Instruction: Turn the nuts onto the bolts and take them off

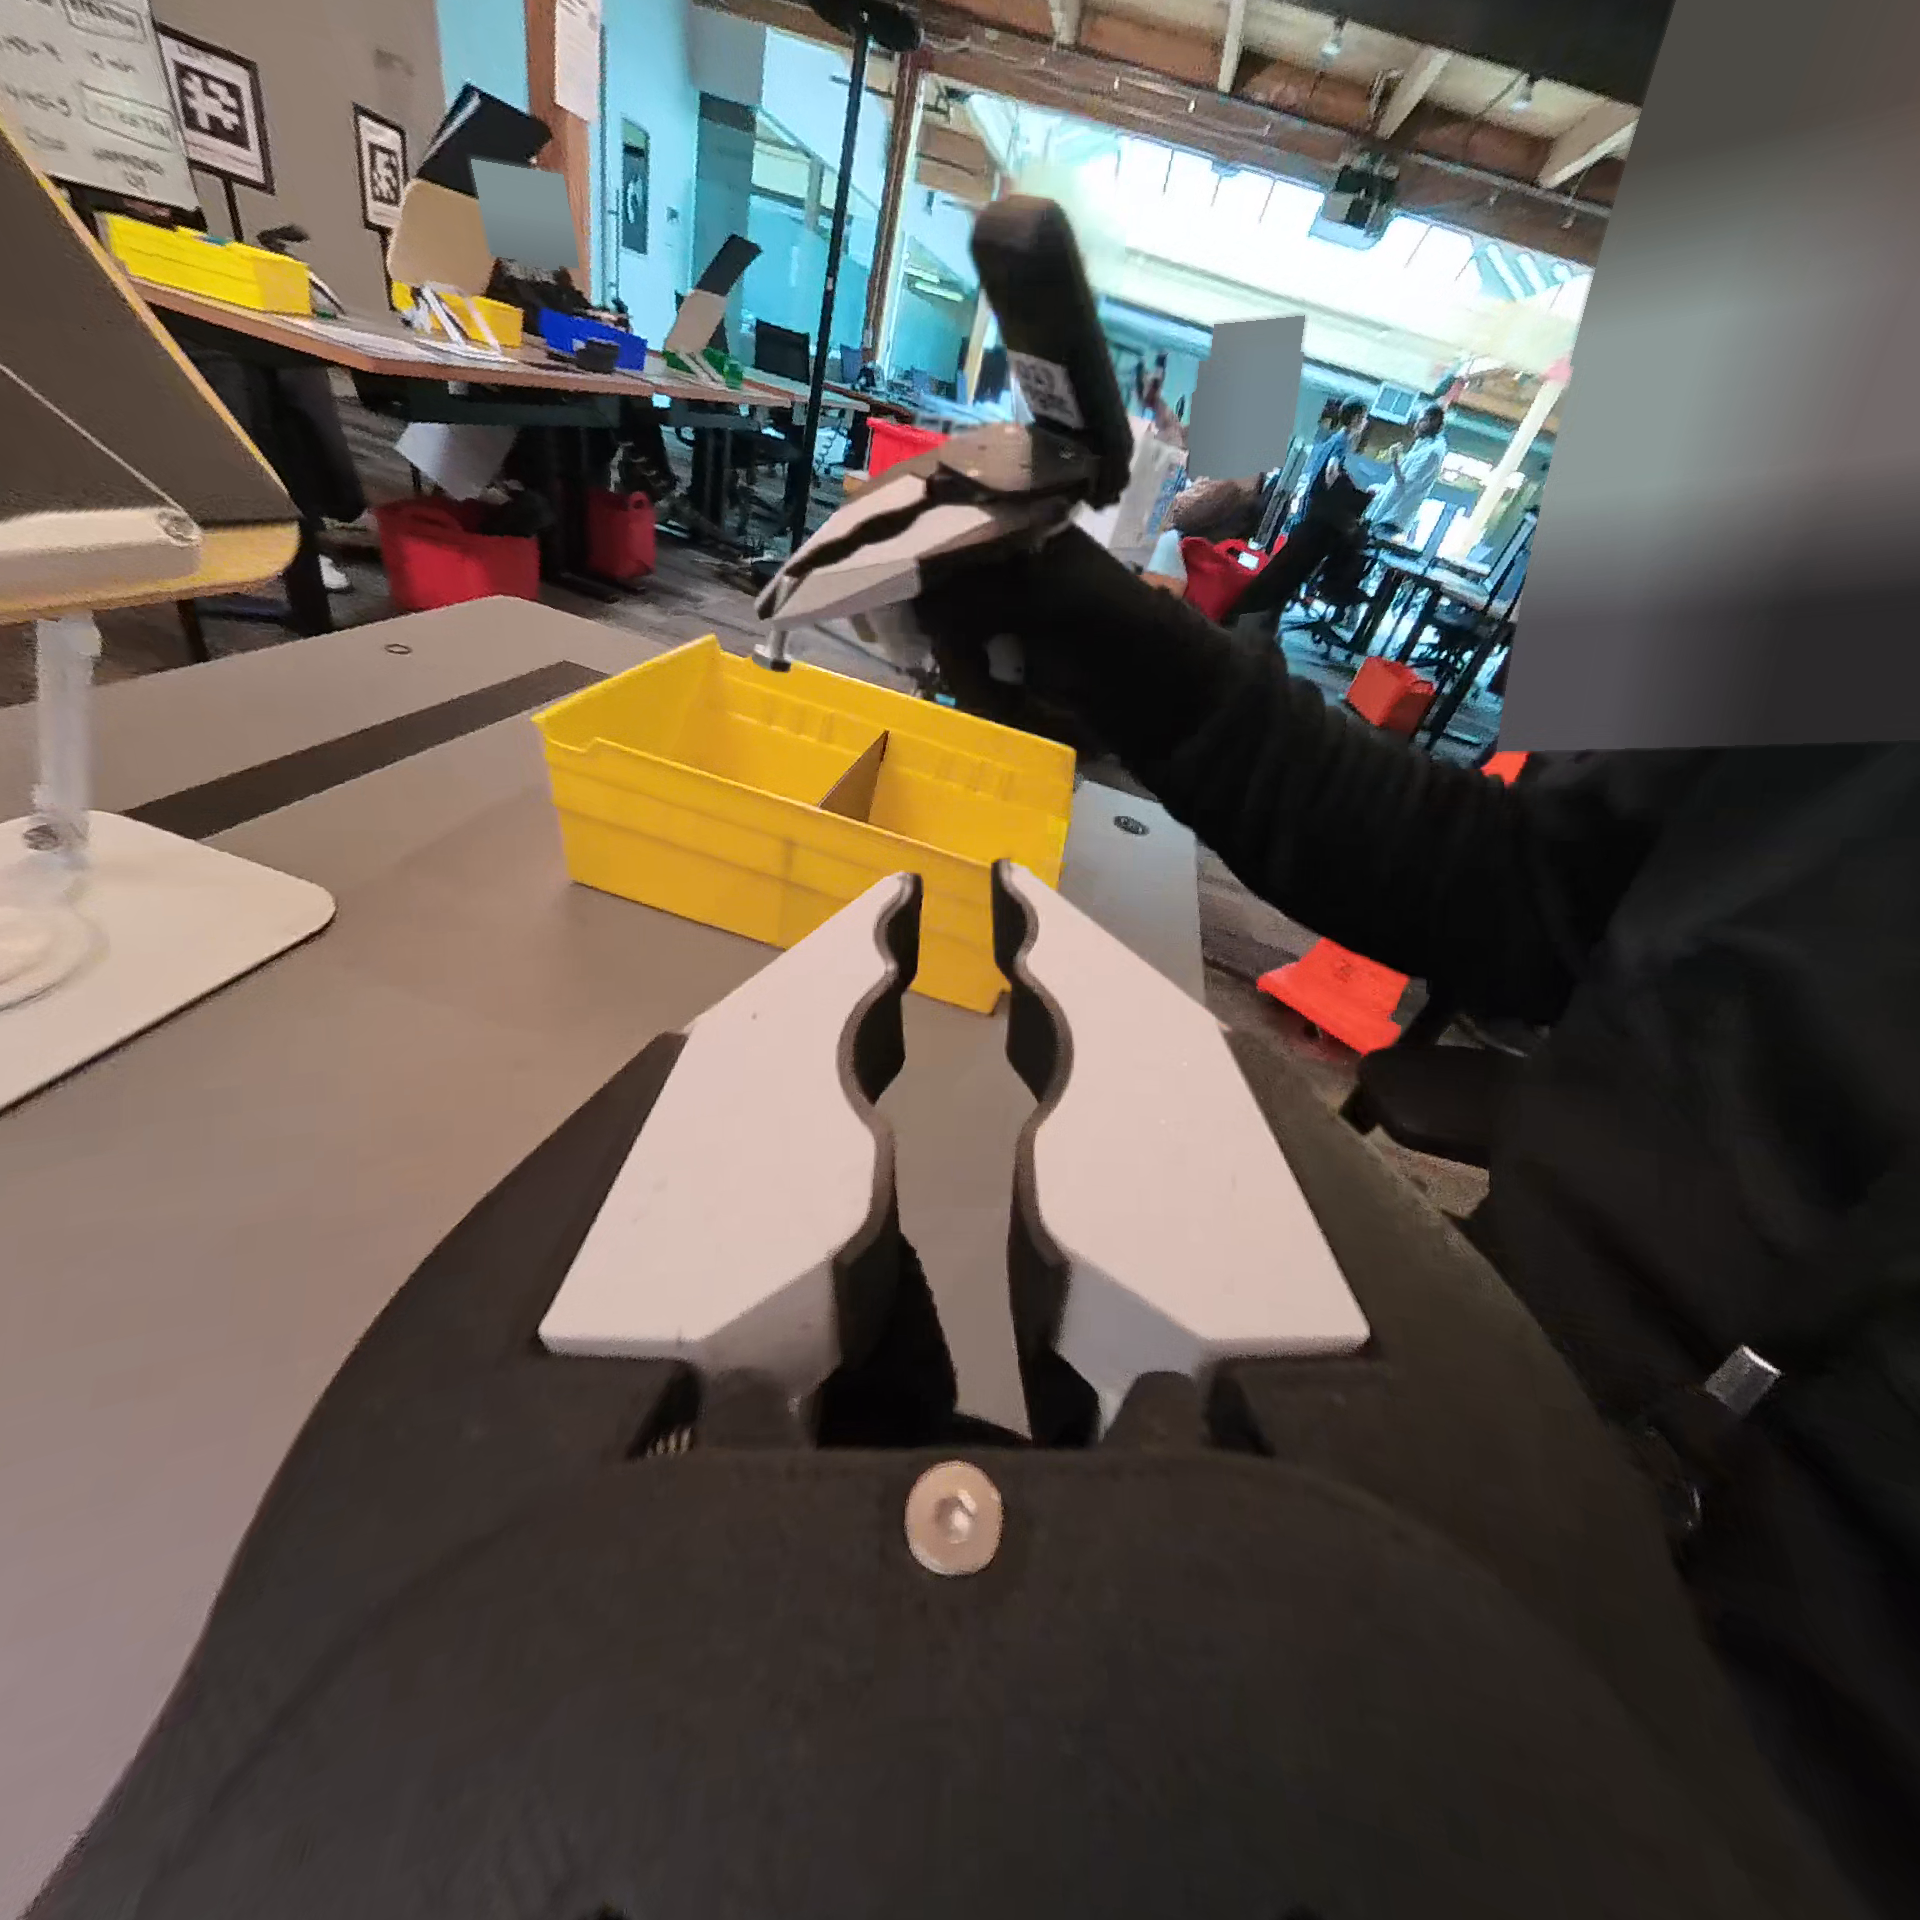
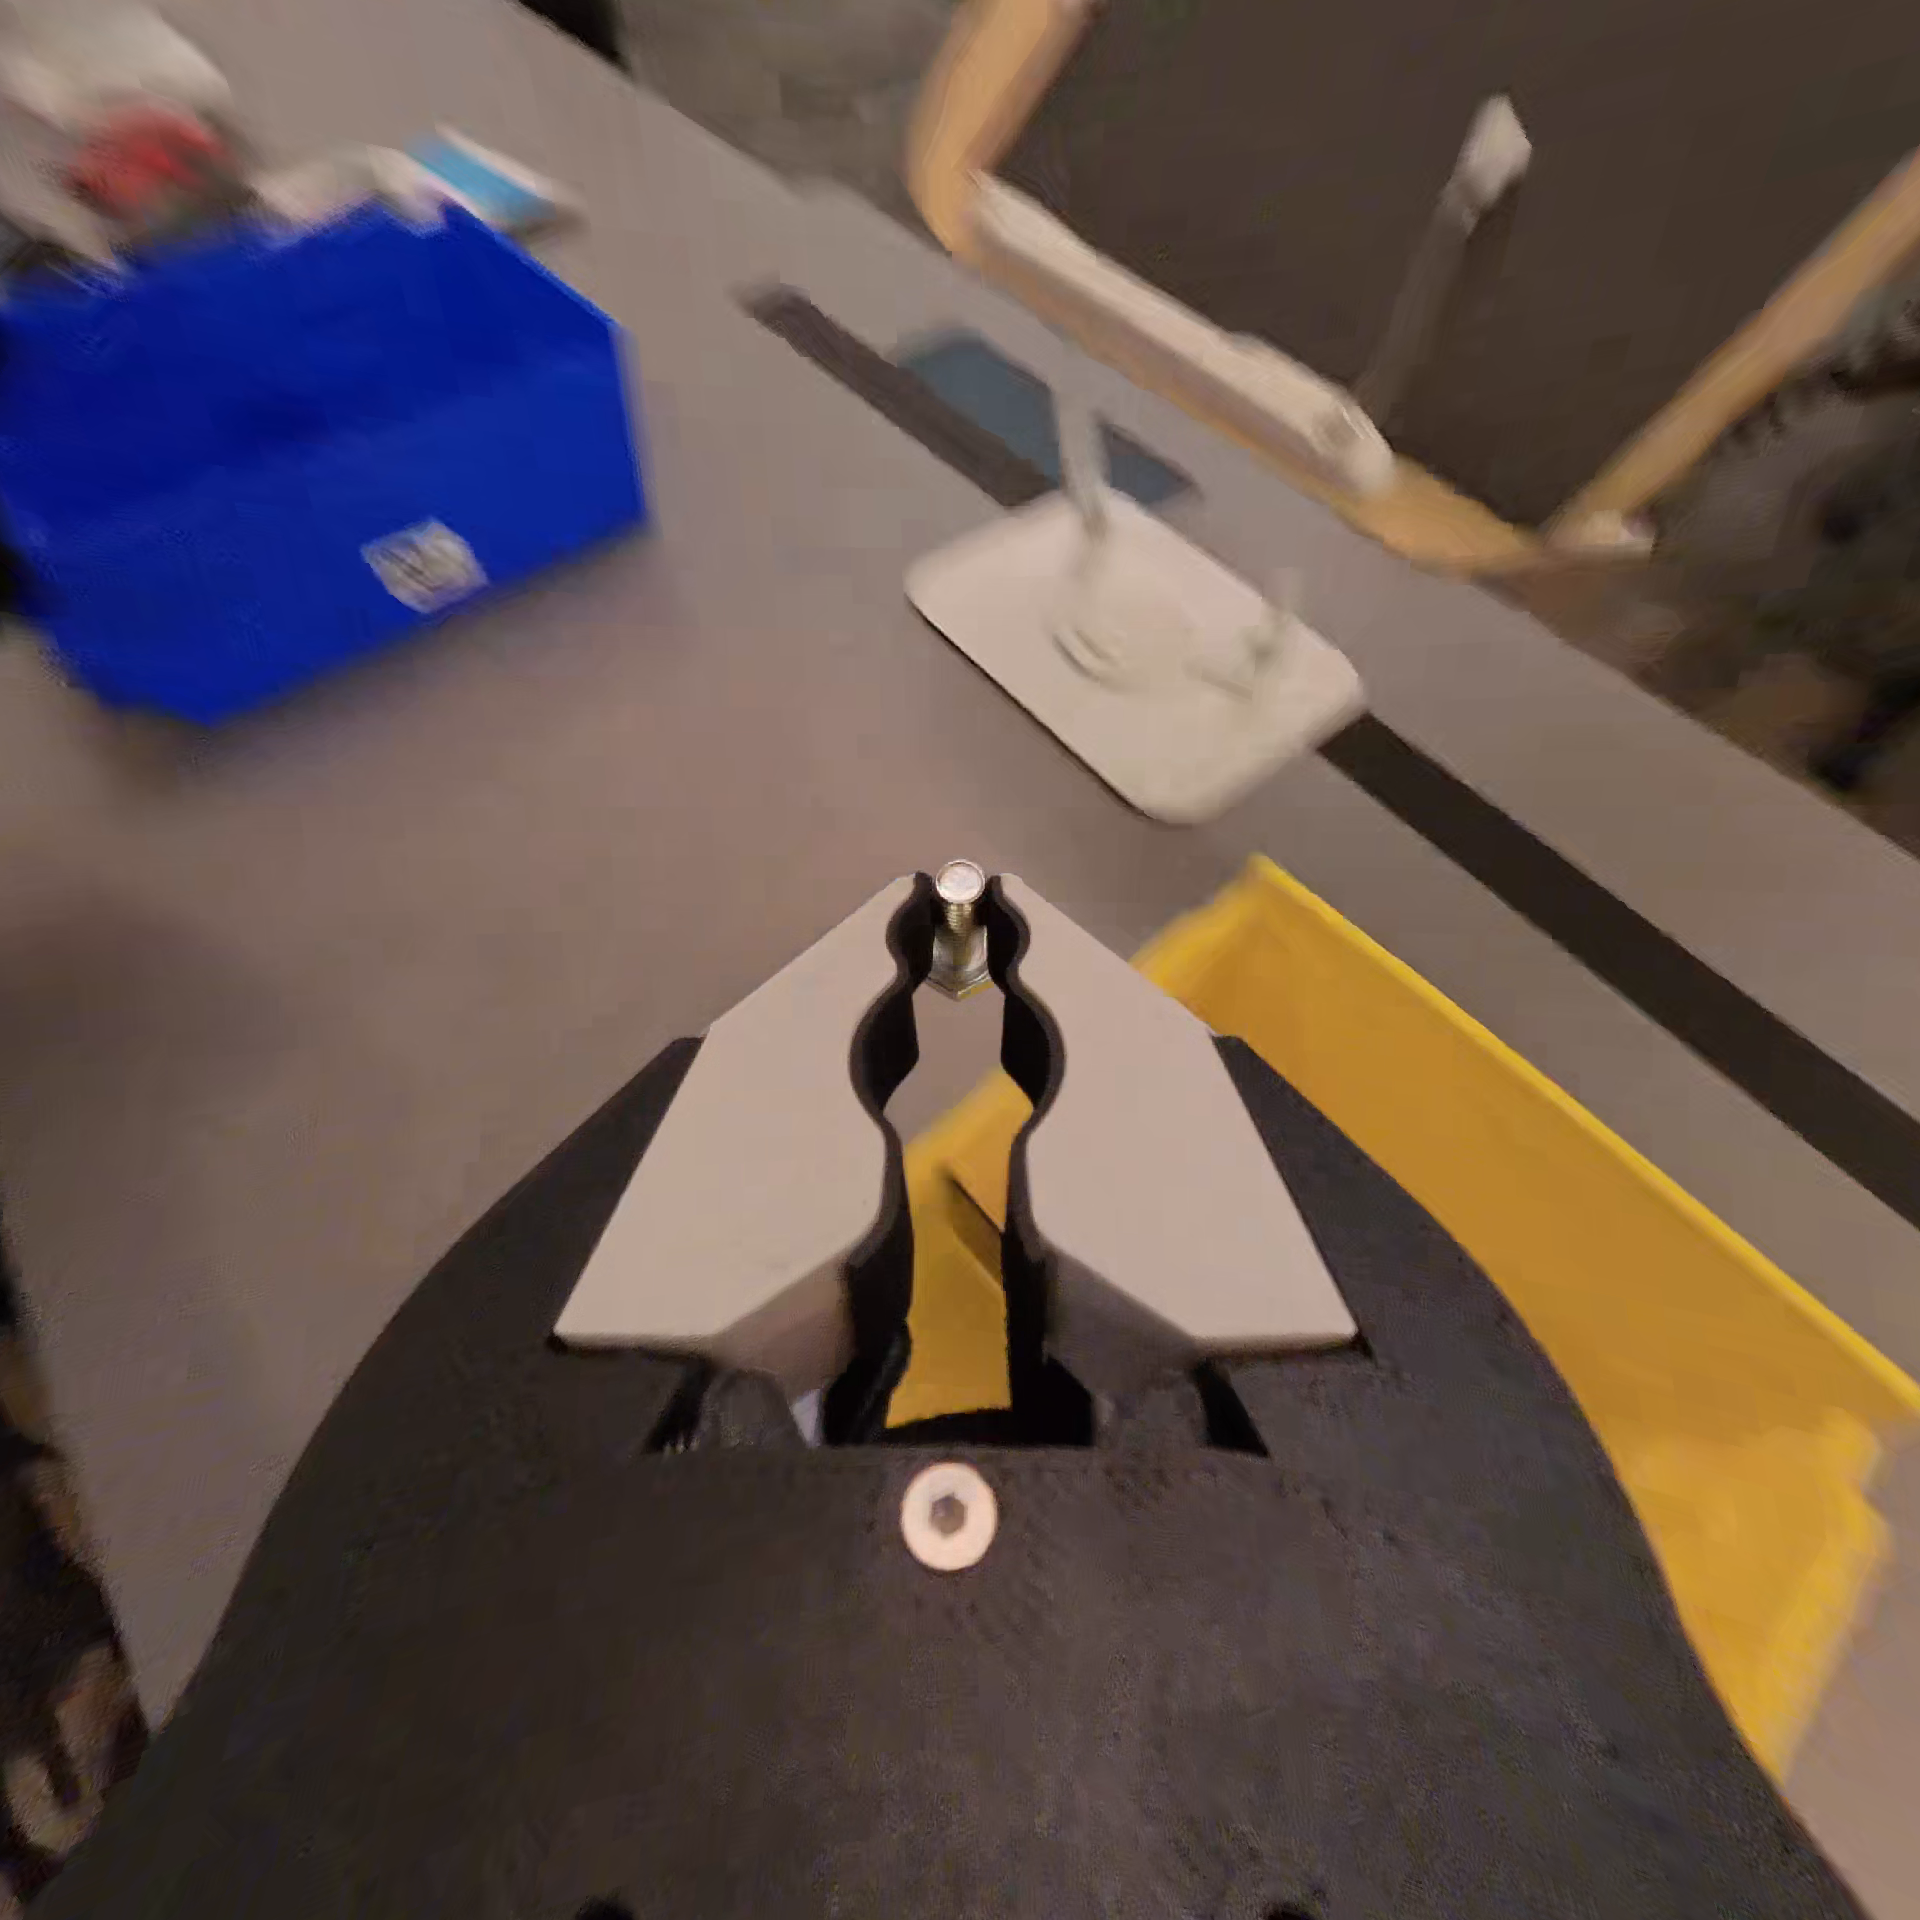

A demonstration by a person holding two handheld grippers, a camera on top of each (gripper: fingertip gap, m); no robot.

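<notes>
Grey table, workbenches behind, exposed wooden ceiling beams, bright windows

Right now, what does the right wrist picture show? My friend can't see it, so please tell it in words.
The right gripper pinches a small metal bolt with a nut on it between its grey fingertips. Below it is a grey table with a yellow bin on the right, a blurry blue bin far left, and a white stand behind.

Both wrist views look along their fingers, sharing the yellow bin.
</notes>
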